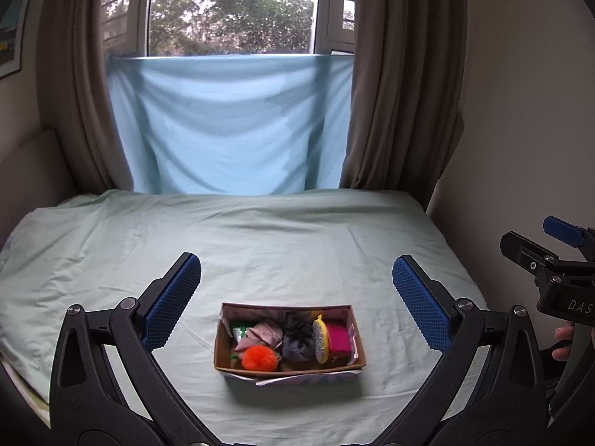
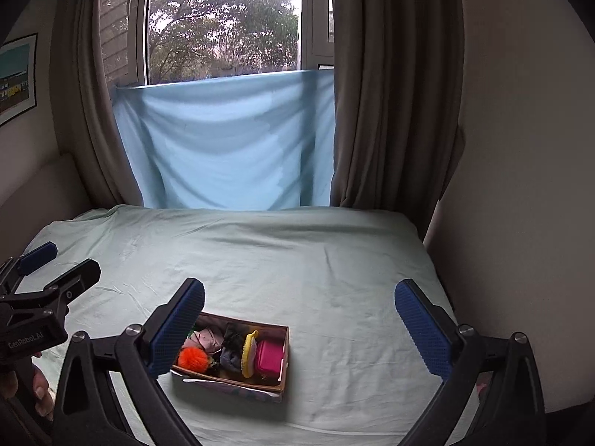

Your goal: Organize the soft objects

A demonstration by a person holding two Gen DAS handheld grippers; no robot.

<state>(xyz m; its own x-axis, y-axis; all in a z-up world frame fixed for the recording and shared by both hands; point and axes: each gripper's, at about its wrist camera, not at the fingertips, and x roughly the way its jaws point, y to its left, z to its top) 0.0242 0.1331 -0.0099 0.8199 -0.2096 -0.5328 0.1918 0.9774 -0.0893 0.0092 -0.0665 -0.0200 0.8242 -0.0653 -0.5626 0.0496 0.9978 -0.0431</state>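
Observation:
A small cardboard box point(image 1: 223, 338) sits on the bed, near its front edge; it also shows in the right wrist view point(image 2: 284, 353). Inside lie an orange pom-pom point(image 1: 259, 357), a pale pink cloth point(image 1: 262, 334), a dark grey cloth point(image 1: 297, 342), a yellow-rimmed sponge point(image 1: 320, 340) and a magenta sponge point(image 1: 337, 338). My left gripper point(image 1: 296, 299) is open and empty, above and behind the box. My right gripper point(image 2: 299, 325) is open and empty, with its left finger over the box's left end. Each gripper shows at the edge of the other's view.
The bed point(image 1: 279, 238) is covered by a pale green sheet. A light blue cloth point(image 1: 230, 126) hangs over the window behind it, between brown curtains point(image 1: 401, 85). A wall point(image 2: 520, 186) runs along the bed's right side.

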